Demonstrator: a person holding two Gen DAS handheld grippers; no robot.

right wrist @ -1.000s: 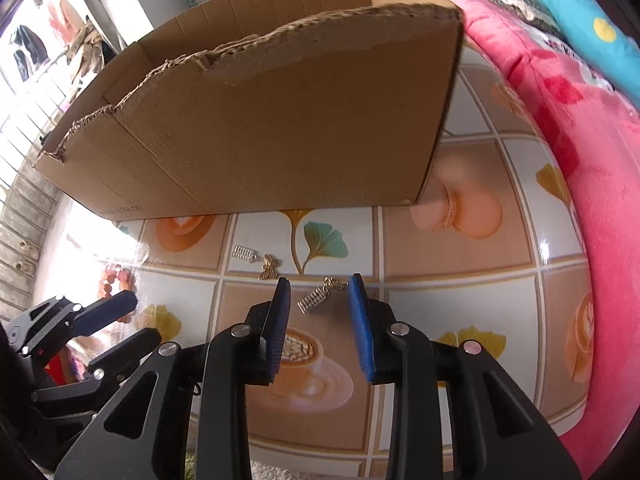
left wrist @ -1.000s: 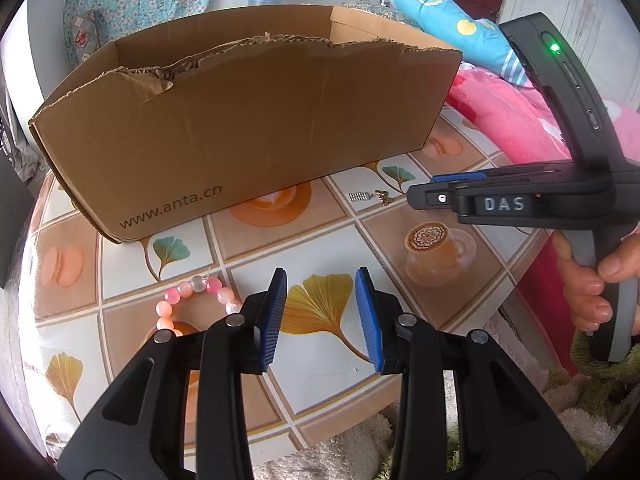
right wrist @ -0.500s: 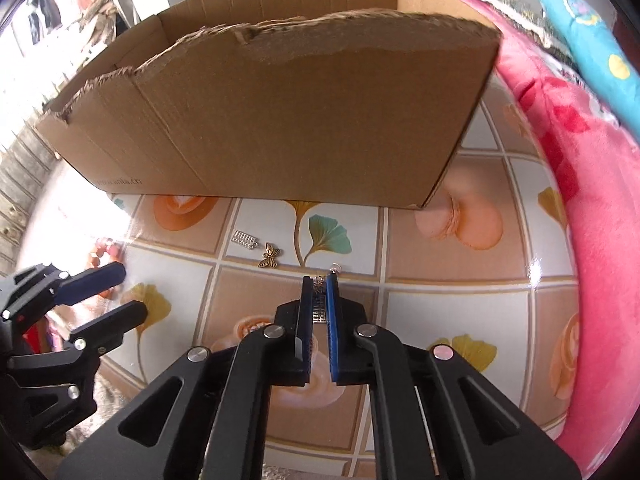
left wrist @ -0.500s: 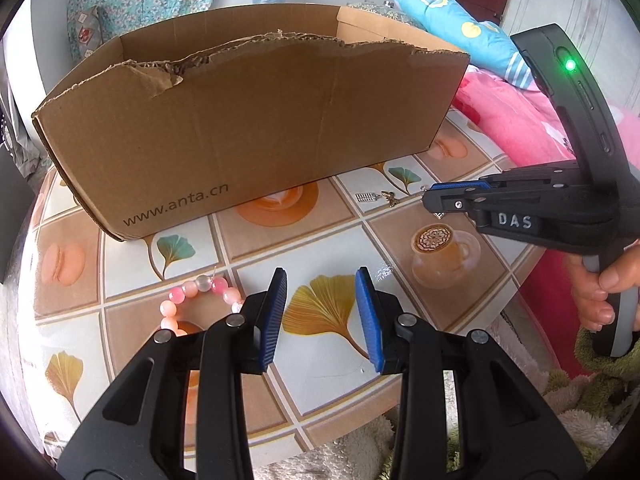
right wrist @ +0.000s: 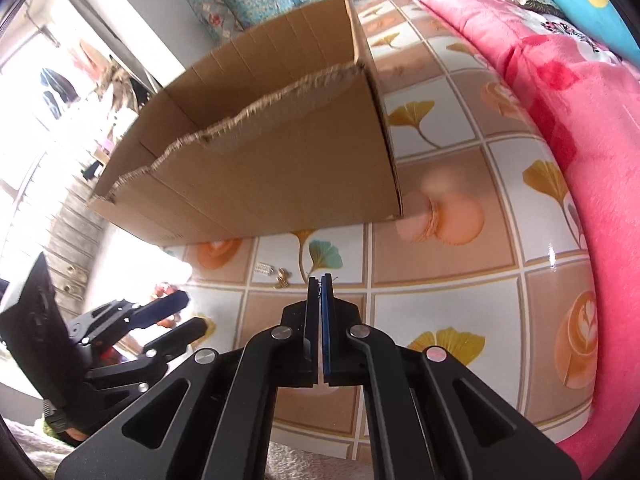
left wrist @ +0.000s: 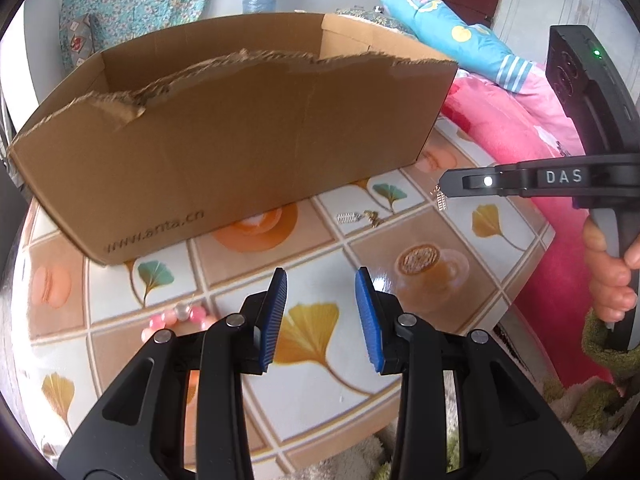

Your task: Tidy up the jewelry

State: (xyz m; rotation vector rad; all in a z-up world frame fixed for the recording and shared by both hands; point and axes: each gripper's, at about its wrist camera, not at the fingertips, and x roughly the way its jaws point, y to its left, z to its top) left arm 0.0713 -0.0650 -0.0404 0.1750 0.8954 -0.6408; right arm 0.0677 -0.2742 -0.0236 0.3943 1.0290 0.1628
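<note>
The right gripper [right wrist: 320, 280] is clenched on a small silver charm [left wrist: 441, 200] that hangs long-axis downward above the table [left wrist: 400, 240] beside the open cardboard box [left wrist: 240, 140], whose inside is hidden, while the left gripper [left wrist: 321, 316] gapes empty near a pink bracelet [left wrist: 176, 316].

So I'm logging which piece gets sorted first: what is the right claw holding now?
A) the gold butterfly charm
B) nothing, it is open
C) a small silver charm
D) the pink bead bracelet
C: in the left wrist view a small silver charm dangles from the tip of the shut right claw, above the table.
</note>
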